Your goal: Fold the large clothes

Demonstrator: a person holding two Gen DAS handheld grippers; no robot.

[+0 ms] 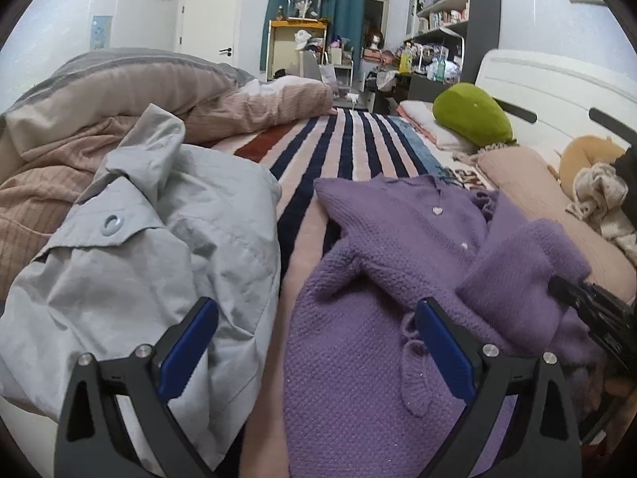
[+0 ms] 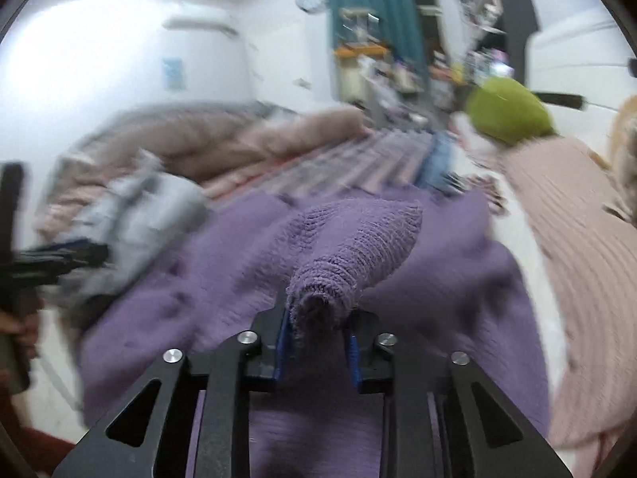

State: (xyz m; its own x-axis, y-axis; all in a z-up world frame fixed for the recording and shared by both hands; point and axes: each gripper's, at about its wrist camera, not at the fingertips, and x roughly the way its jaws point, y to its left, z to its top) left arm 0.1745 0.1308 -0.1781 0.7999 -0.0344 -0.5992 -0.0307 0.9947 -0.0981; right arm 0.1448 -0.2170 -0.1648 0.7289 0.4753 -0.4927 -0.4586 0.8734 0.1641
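Note:
A purple knit cardigan (image 1: 382, 279) lies spread on the bed, front up with small buttons showing. My left gripper (image 1: 316, 318) is open and empty, hovering over the cardigan's left edge beside a crumpled grey shirt (image 1: 159, 247). My right gripper (image 2: 318, 334) is shut on the cuff of the cardigan's sleeve (image 2: 350, 239) and holds it above the cardigan body (image 2: 199, 279). The right wrist view is blurred. The right gripper shows at the right edge of the left wrist view (image 1: 593, 310), with the lifted sleeve (image 1: 525, 275).
A striped blanket (image 1: 338, 147) covers the bed. A pink quilt (image 1: 119, 95) is bunched at the left. A green pillow (image 1: 473, 113) and pink pillow (image 1: 557, 207) lie by the white headboard (image 1: 557, 83). Shelves and a cluttered desk stand behind.

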